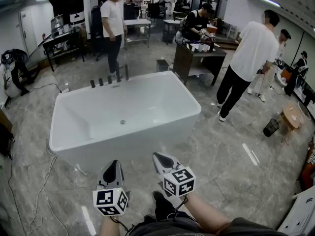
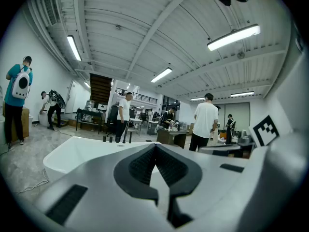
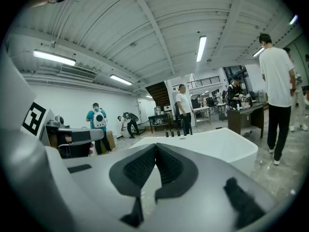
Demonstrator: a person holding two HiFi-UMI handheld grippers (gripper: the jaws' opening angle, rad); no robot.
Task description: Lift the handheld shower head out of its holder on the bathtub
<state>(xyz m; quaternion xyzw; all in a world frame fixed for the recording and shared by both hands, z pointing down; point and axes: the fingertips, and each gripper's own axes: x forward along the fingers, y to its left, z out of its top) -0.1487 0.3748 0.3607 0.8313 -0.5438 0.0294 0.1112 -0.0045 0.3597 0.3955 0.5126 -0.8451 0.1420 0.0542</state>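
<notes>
A white freestanding bathtub [image 1: 64, 132] fills the middle of the head view. Along its far rim stands a row of dark fittings [image 1: 101, 81]; the taller slim handheld shower head [image 1: 126, 72] stands upright at the row's right end. The same row shows small in the left gripper view as dark fittings [image 2: 117, 138], and in the right gripper view as dark fittings [image 3: 172, 134]. My left gripper [image 1: 114, 162] and right gripper [image 1: 156, 155] hover side by side before the tub's near wall, far from the fittings. Both are shut and hold nothing: left gripper [image 2: 154, 145], right gripper [image 3: 155, 145].
A person [image 1: 114, 28] stands just behind the fittings. Another person [image 1: 248, 63] walks at the right near a dark desk [image 1: 197, 60]. Cables [image 1: 29, 195] trail on the floor at the left. A black bin [image 1: 270, 127] and a wooden stool [image 1: 290, 117] stand at the right.
</notes>
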